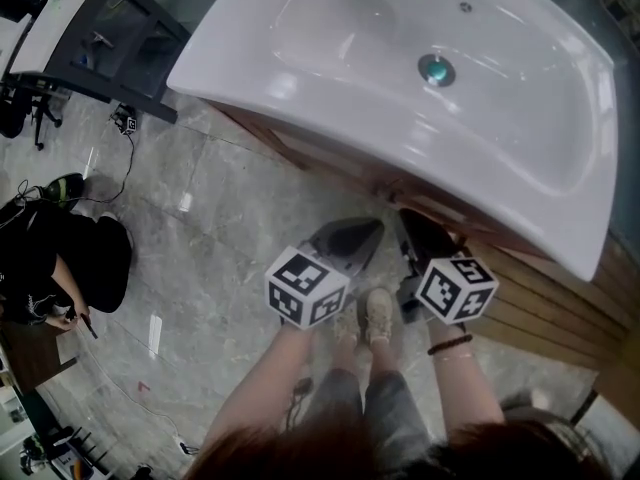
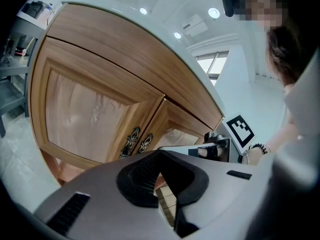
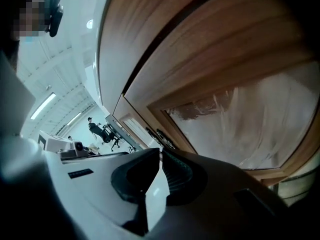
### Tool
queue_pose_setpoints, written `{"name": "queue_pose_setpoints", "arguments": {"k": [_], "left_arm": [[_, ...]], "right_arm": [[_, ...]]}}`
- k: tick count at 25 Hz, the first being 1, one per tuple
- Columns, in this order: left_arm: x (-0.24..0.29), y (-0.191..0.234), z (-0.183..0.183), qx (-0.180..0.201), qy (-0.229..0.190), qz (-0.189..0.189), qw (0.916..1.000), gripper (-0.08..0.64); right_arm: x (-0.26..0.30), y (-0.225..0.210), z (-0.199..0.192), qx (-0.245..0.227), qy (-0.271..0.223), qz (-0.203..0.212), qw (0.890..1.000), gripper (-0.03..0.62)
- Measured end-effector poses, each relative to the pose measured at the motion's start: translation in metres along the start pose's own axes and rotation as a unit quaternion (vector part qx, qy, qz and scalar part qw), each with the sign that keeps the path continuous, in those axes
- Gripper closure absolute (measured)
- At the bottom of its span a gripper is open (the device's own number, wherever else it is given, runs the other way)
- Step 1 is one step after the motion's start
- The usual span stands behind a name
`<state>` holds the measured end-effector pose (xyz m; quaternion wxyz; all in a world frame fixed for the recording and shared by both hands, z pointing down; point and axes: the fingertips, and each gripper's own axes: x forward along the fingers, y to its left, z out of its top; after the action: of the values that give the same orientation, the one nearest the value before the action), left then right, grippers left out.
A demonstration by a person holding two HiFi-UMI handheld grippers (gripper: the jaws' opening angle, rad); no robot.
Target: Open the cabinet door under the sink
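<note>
The wooden cabinet [image 2: 95, 79] under the white sink [image 1: 400, 78] has two doors that stand closed. Two dark ornate handles [image 2: 131, 139] sit side by side where the doors meet, and they also show small in the right gripper view as handles [image 3: 161, 135]. My left gripper [image 1: 352, 238] points at the cabinet front from a short way off, jaws shut and empty [image 2: 161, 153]. My right gripper [image 1: 420, 234] is beside it, facing the right door's pale panel [image 3: 250, 124], also shut with nothing between the jaws [image 3: 161, 152]. Neither gripper touches a handle.
The sink's rim [image 1: 300, 118] overhangs the cabinet just above both grippers. A dark metal rack [image 1: 110, 38] stands to the left. A person in black [image 1: 60, 263] crouches on the marble floor at the left. My own shoes [image 1: 365, 318] are under the grippers.
</note>
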<state>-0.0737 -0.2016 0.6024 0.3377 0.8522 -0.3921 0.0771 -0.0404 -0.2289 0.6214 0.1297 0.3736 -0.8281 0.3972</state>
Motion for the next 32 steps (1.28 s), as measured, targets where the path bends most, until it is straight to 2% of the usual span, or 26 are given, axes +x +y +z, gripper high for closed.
{"name": "queue_pose_setpoints", "arguments": {"k": [3,13,23,32], "left_arm": [[0.002,0.003,-0.002,0.0,0.0,-0.001,1.0,0.551],[0.005,0.011,-0.015,-0.002,0.0,0.001,1.0,0.551],[0.004,0.016,-0.023,-0.004,-0.001,-0.002,1.0,0.551],[0.001,0.017,-0.029,-0.008,-0.004,0.0,1.0,0.551]], "right_arm": [[0.004,-0.005,-0.004,0.008,-0.001,-0.007,1.0,0.535],[0.023,-0.019,-0.017,0.038,-0.008,-0.021,0.999,0.426],[0.041,-0.032,-0.019,0.105,-0.029,-0.022,0.994,0.425],[0.048,-0.037,-0.021,0.113,-0.025,-0.019,0.993,0.428]]}}
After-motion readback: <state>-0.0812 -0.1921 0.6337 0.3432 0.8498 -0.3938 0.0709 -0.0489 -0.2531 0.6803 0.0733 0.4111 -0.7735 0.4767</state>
